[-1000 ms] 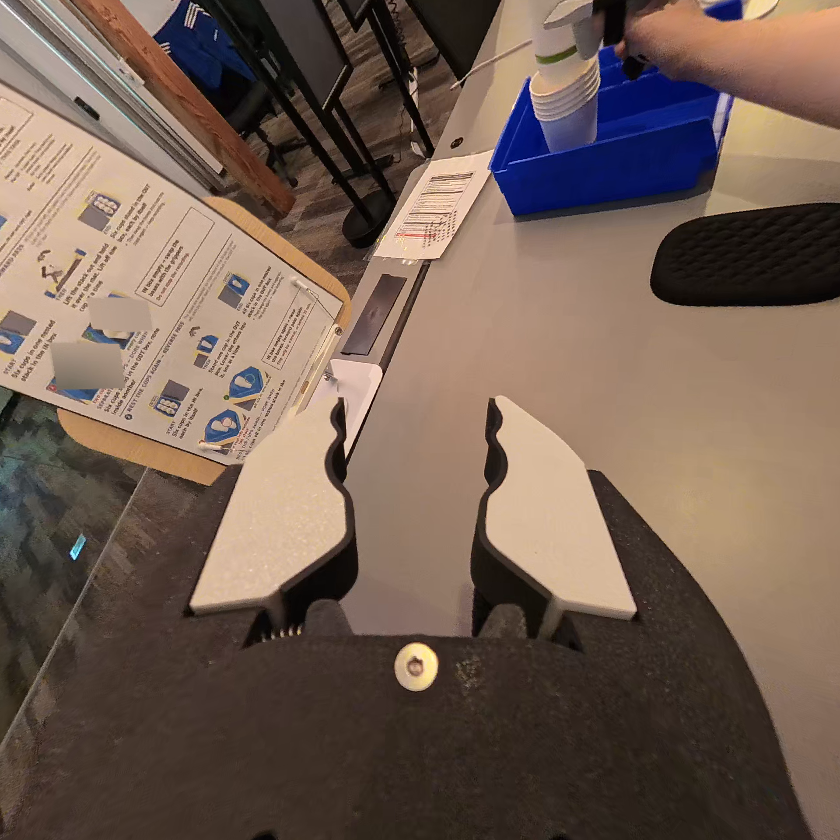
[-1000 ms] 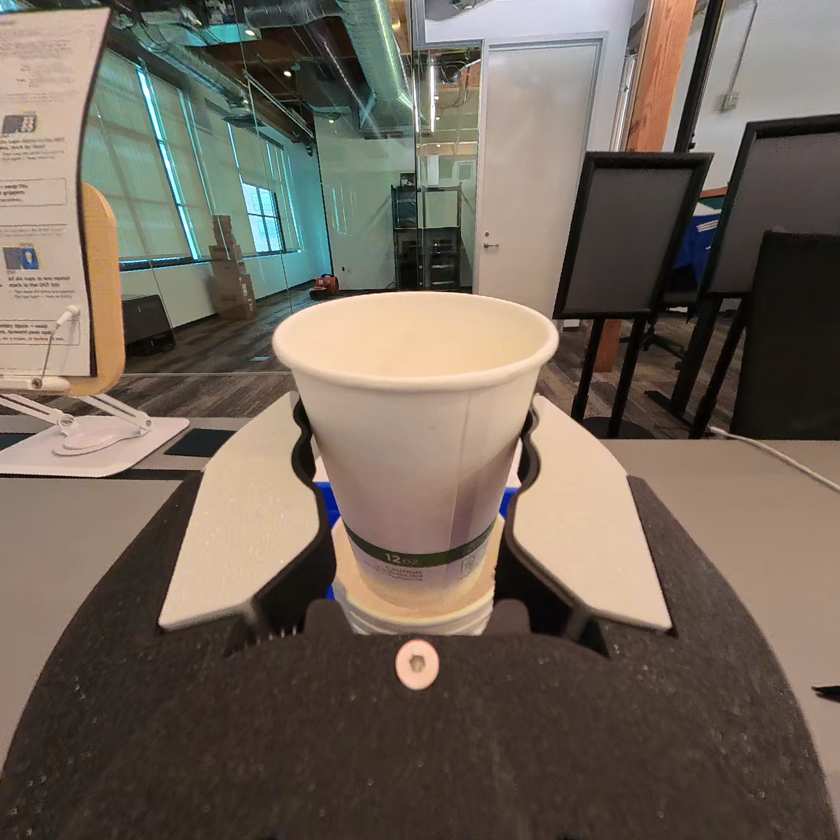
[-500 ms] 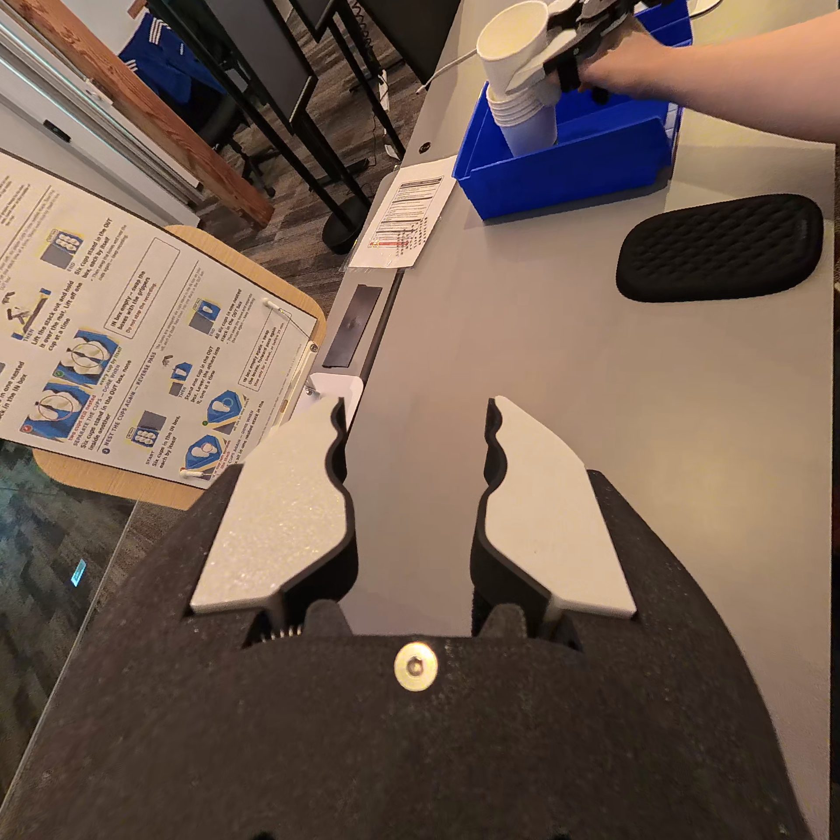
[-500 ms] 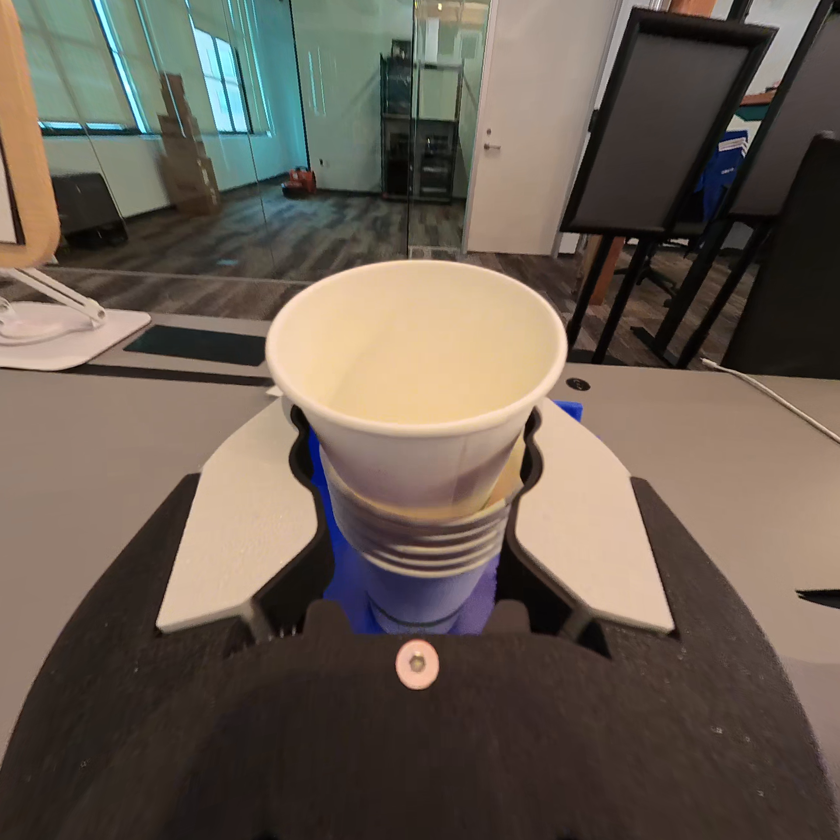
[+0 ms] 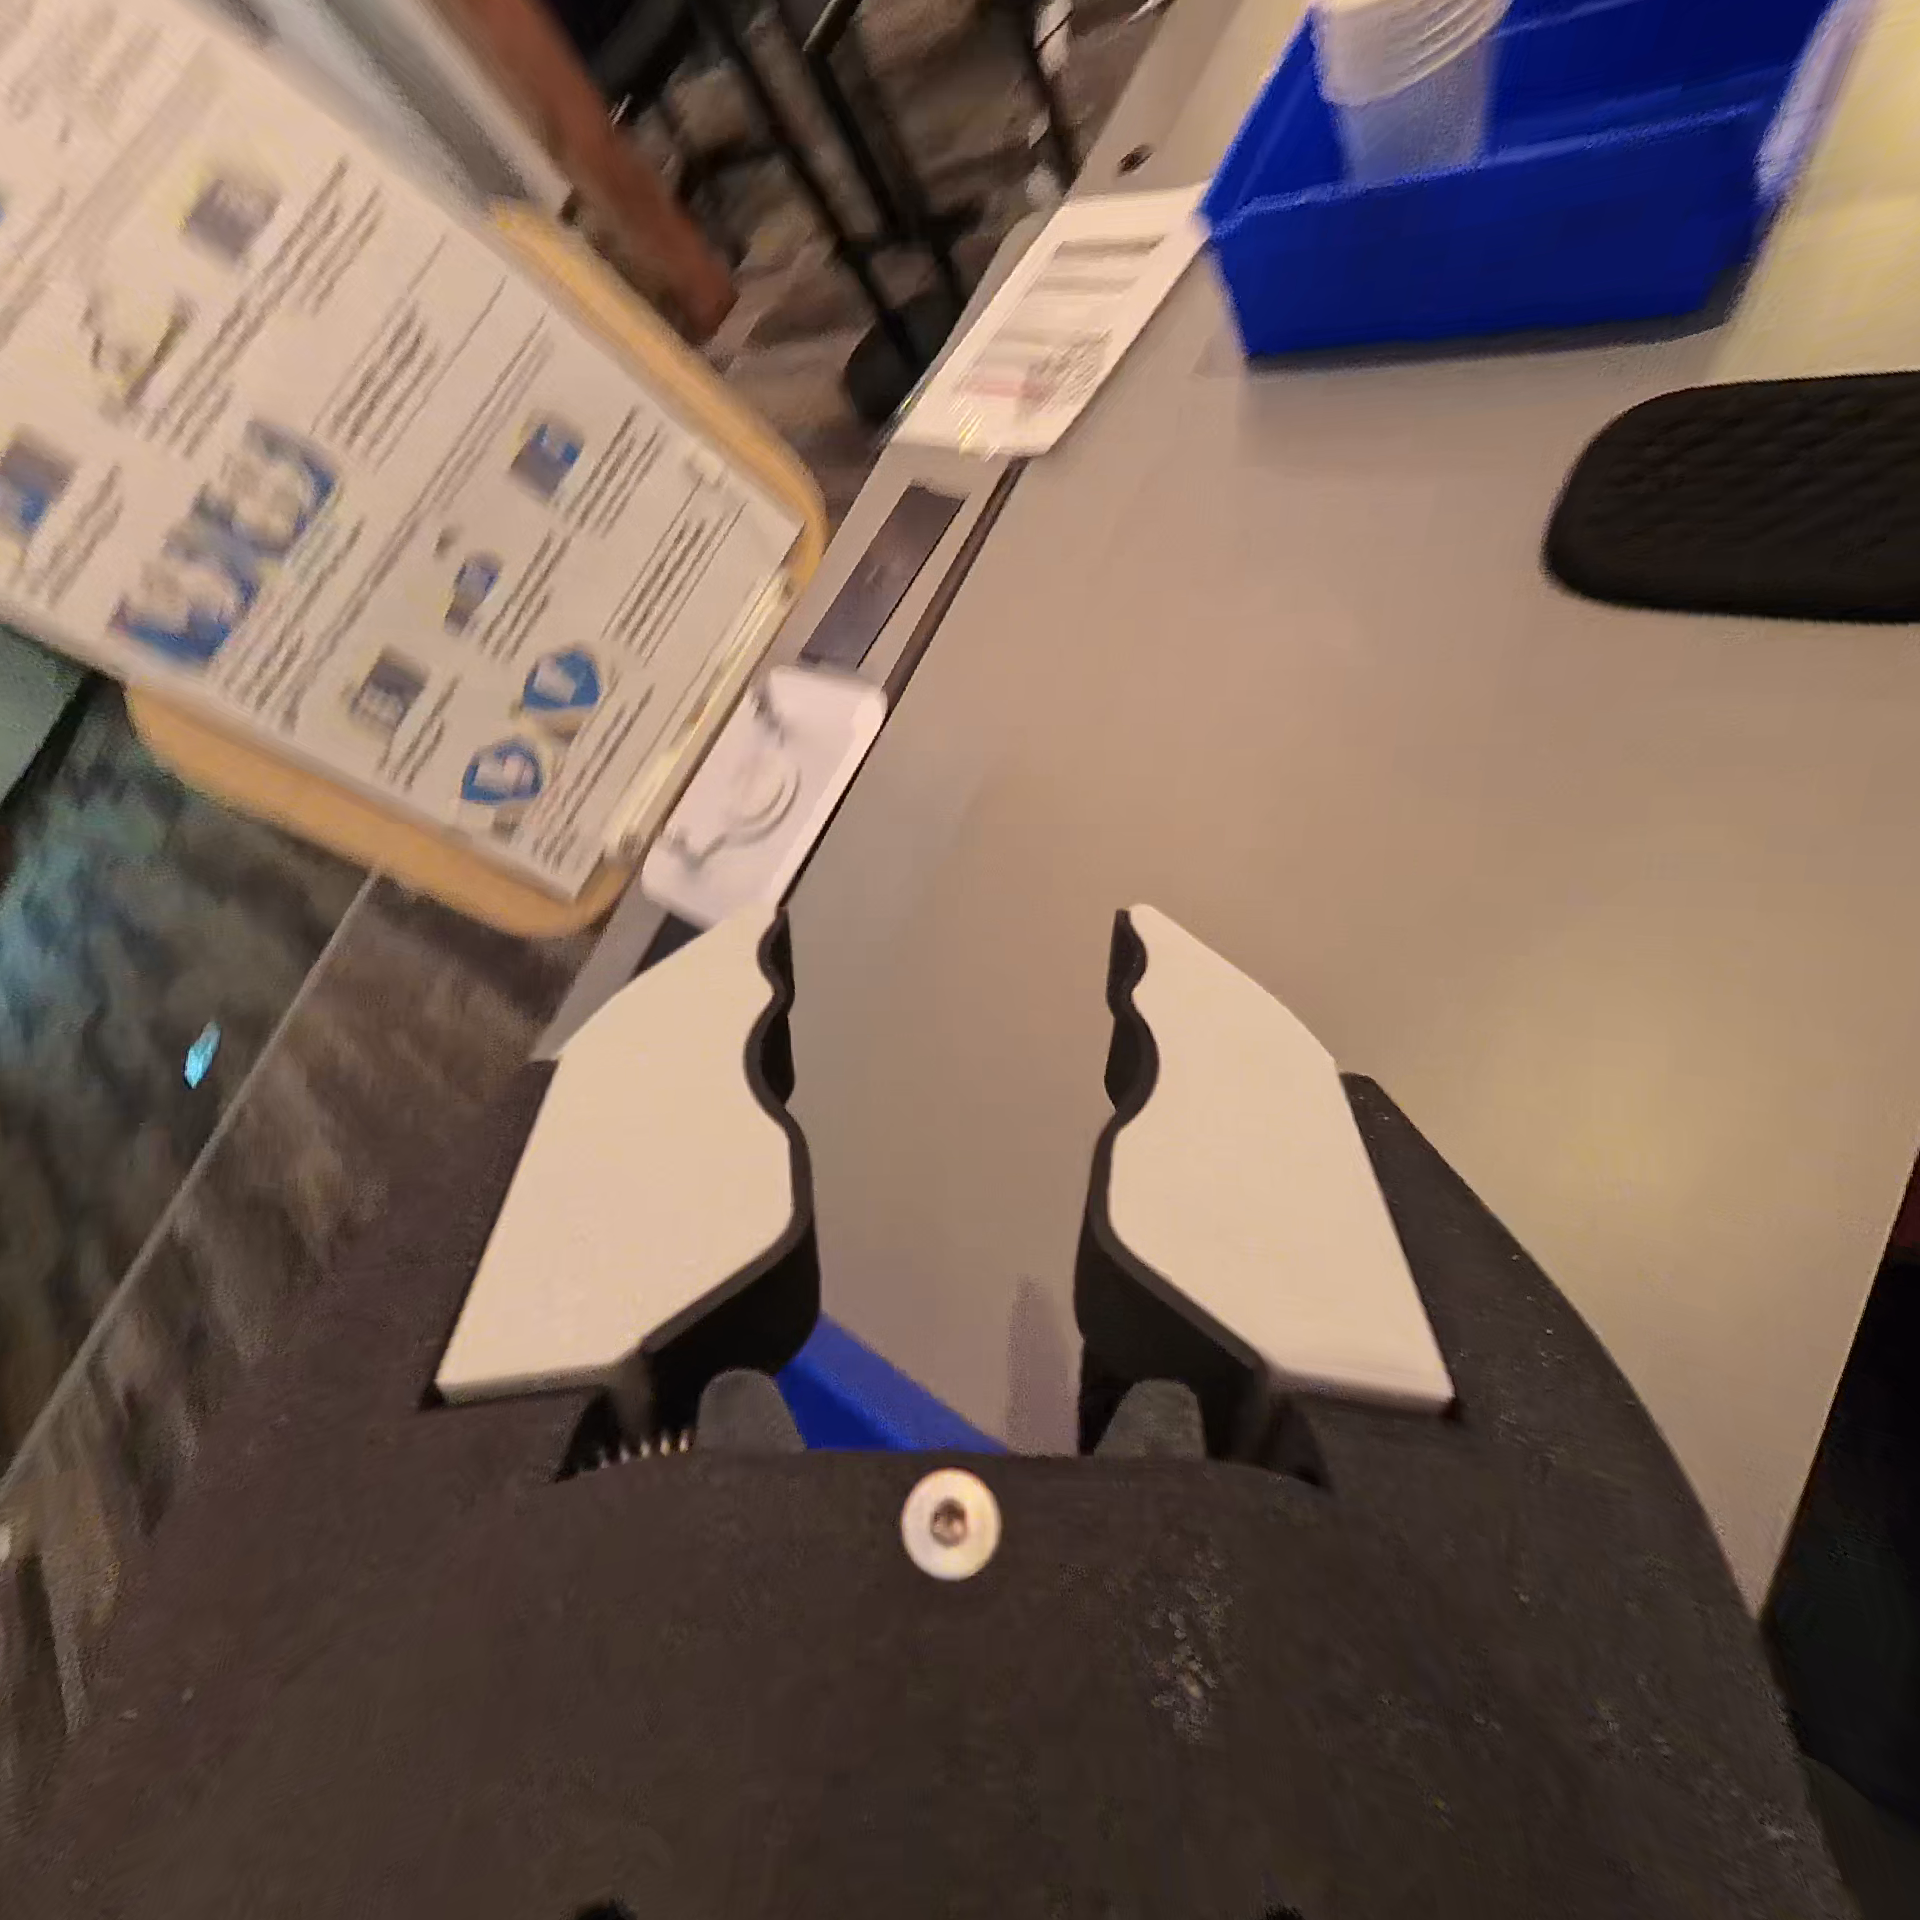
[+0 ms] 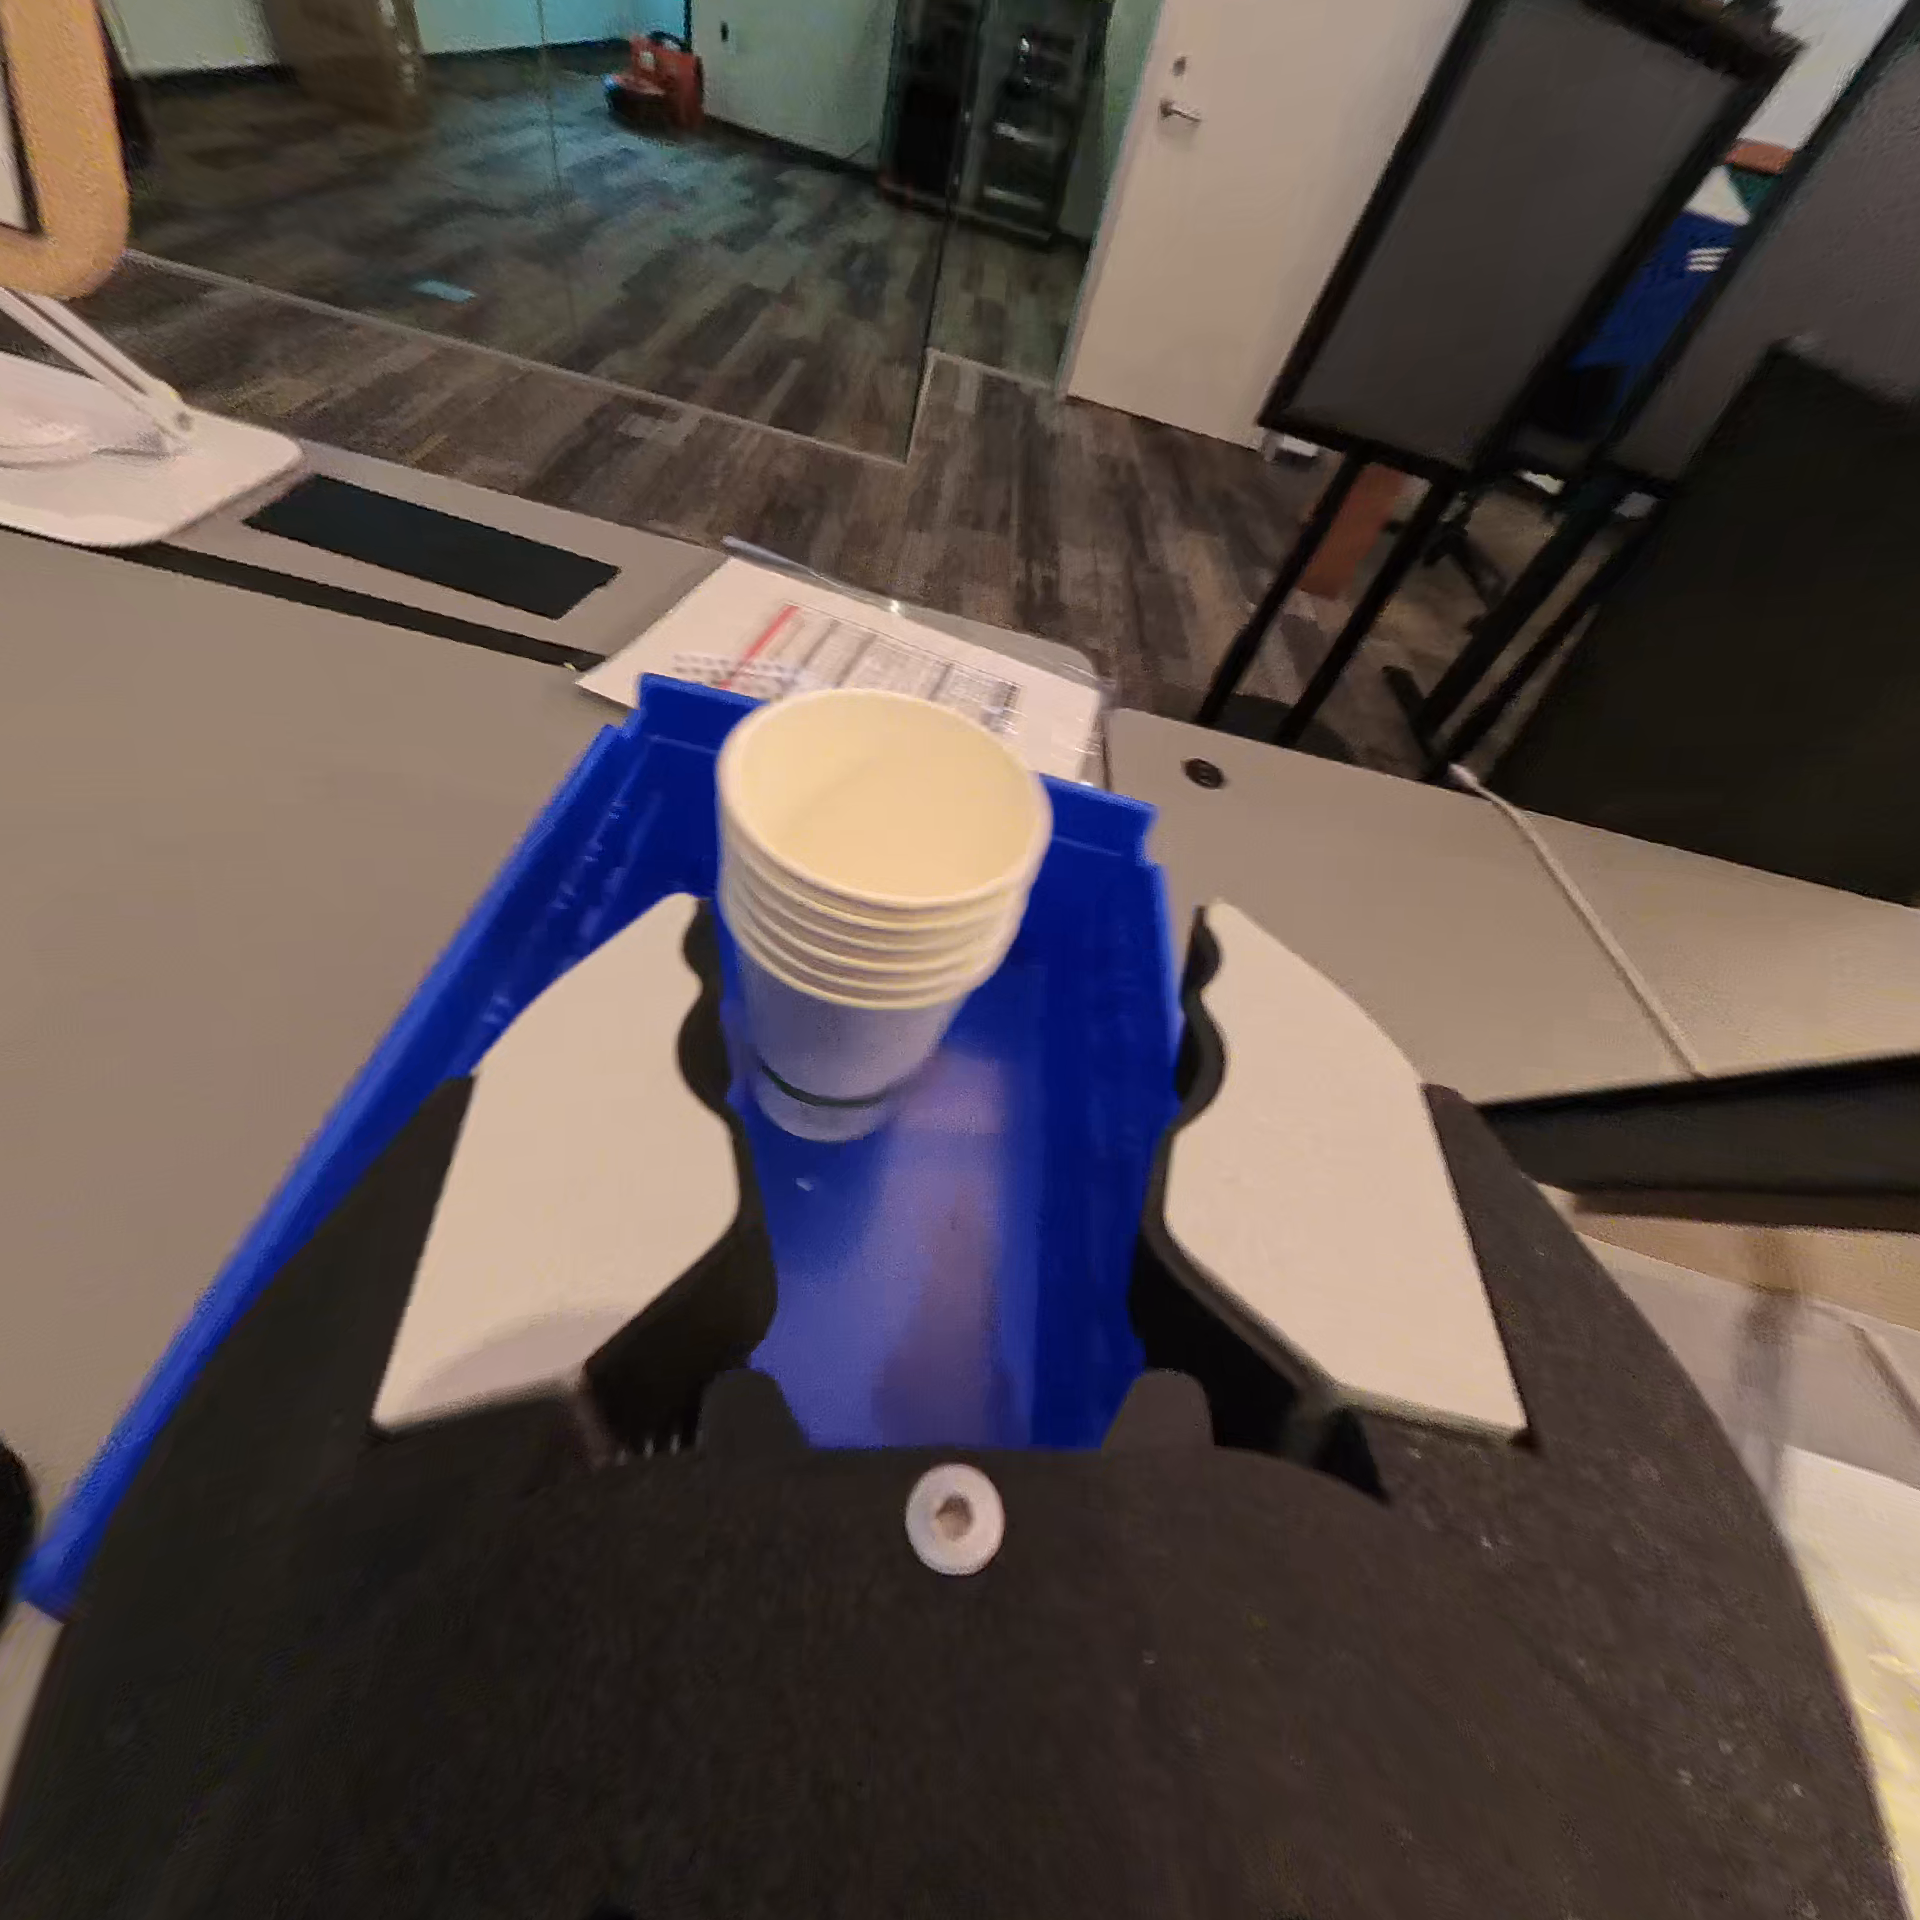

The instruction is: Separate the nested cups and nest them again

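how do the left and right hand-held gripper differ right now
The left hand-held gripper hangs over bare grey desk, far from the blue bin; the right hand-held gripper sits just over that bin, facing the stack of paper cups. The right's jaws gape wider than the left's. Both are open and hold nothing.

An open-plan office: a long grey desk (image 6: 260,831) with a round cable hole (image 6: 1203,772), glass partition walls (image 6: 727,208) at twelve o'clock, dark wood-plank flooring (image 6: 623,416), and black-framed display stands (image 6: 1507,229) at two o'clock.
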Available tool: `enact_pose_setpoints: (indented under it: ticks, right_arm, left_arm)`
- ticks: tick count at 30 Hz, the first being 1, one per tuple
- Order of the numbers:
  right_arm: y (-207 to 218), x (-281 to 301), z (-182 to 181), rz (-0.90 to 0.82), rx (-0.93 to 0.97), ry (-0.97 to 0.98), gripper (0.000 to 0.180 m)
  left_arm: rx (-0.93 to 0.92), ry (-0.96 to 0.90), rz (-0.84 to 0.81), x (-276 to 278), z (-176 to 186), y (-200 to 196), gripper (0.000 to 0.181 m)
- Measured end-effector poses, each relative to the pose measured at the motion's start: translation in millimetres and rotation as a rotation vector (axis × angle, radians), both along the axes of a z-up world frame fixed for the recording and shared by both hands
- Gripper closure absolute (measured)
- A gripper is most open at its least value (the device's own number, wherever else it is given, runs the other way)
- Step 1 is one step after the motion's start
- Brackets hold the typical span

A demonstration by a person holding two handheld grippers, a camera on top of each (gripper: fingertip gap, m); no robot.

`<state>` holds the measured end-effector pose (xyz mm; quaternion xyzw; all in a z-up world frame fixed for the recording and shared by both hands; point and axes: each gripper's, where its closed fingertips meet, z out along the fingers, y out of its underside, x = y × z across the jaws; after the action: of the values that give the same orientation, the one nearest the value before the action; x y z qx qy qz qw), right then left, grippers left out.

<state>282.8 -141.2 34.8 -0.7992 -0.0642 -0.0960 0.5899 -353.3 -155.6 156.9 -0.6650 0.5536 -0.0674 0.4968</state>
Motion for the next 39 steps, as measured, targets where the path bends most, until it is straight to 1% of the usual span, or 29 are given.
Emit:
enact_pose_setpoints:
  ticks: [1, 2, 3, 4, 6, 7, 8, 9, 10, 11, 12, 14, 15, 16, 18, 21, 23, 25, 27, 29, 30, 31, 36, 39]
  right_arm:
    - [-6, 17, 0, -0.026, -0.043, -0.014, 0.101]
    - [-9, 38, -9, -0.07, -0.138, -0.008, 0.102]
    - [-13, 55, -29, -0.107, -0.278, 0.038, 0.099]
    - [-16, 63, -52, -0.102, -0.427, 0.115, 0.095]
    - [-21, 61, -91, -0.049, -0.657, 0.288, 0.098]
    - [-21, 63, -105, -0.044, -0.717, 0.318, 0.105]
    - [-22, 71, -117, -0.075, -0.762, 0.297, 0.112]
    - [-24, 81, -127, -0.105, -0.805, 0.251, 0.114]
    - [-27, 86, -135, -0.122, -0.846, 0.22, 0.127]
    - [-30, 87, -142, -0.13, -0.884, 0.215, 0.135]
    - [-34, 86, -149, -0.127, -0.926, 0.218, 0.139]
    - [-42, 86, -158, -0.135, -1.008, 0.195, 0.153]
    - [-42, 77, -158, -0.098, -1.028, 0.235, 0.169]
    - [-43, 72, -157, -0.1, -1.042, 0.279, 0.173]
    - [-44, 66, -157, -0.095, -1.07, 0.321, 0.173]
    - [-45, 65, -156, -0.116, -1.101, 0.315, 0.173]
    - [-45, 65, -157, -0.13, -1.107, 0.327, 0.174]
    - [-45, 65, -158, -0.132, -1.106, 0.341, 0.174]
    - [-45, 65, -158, -0.126, -1.1, 0.341, 0.174]
    - [-46, 64, -158, -0.12, -1.099, 0.329, 0.174]
    - [-46, 63, -158, -0.117, -1.098, 0.321, 0.174]
    - [-46, 63, -158, -0.116, -1.099, 0.317, 0.173]
    - [-46, 60, -157, -0.113, -1.105, 0.307, 0.173]
    - [-45, 58, -157, -0.119, -1.105, 0.32, 0.174]
  left_arm:
    - [-0.018, -0.003, 0.073, -16, -7, 5, 0.121]
    - [-0.038, -0.014, 0.14, -30, -16, 10, 0.118]
    - [-0.057, -0.036, 0.208, -45, -25, 16, 0.118]
    - [-0.076, -0.06, 0.278, -59, -35, 22, 0.116]
    - [-0.106, -0.1, 0.414, -86, -55, 33, 0.109]
    - [-0.108, -0.128, 0.474, -97, -63, 38, 0.107]
    - [-0.107, -0.157, 0.524, -107, -70, 42, 0.107]
    - [-0.113, -0.181, 0.573, -116, -78, 44, 0.106]
    - [-0.124, -0.197, 0.627, -126, -87, 46, 0.106]
    - [-0.138, -0.211, 0.679, -135, -97, 48, 0.105]
    - [-0.152, -0.227, 0.724, -142, -107, 50, 0.105]
    - [-0.176, -0.263, 0.816, -156, -126, 55, 0.106]
    - [-0.206, -0.283, 0.852, -161, -137, 58, 0.107]
    - [-0.244, -0.297, 0.881, -164, -150, 60, 0.105]
    - [-0.291, -0.312, 0.93, -167, -171, 66, 0.104]
    - [-0.285, -0.293, 0.99, -171, -191, 77, 0.106]
    - [-0.282, -0.249, 1.042, -176, -203, 84, 0.106]
    - [-0.334, -0.196, 1.091, -180, -220, 89, 0.108]
    - [-0.397, -0.157, 1.129, -183, -236, 90, 0.12]
    - [-0.432, -0.169, 1.146, -183, -246, 91, 0.145]
    - [-0.443, -0.187, 1.144, -181, -250, 91, 0.166]
    - [-0.44, -0.213, 1.138, -178, -251, 93, 0.176]
    - [-0.413, -0.194, 1.152, -169, -250, 98, 0.177]
    - [-0.412, -0.172, 1.143, -154, -251, 97, 0.177]
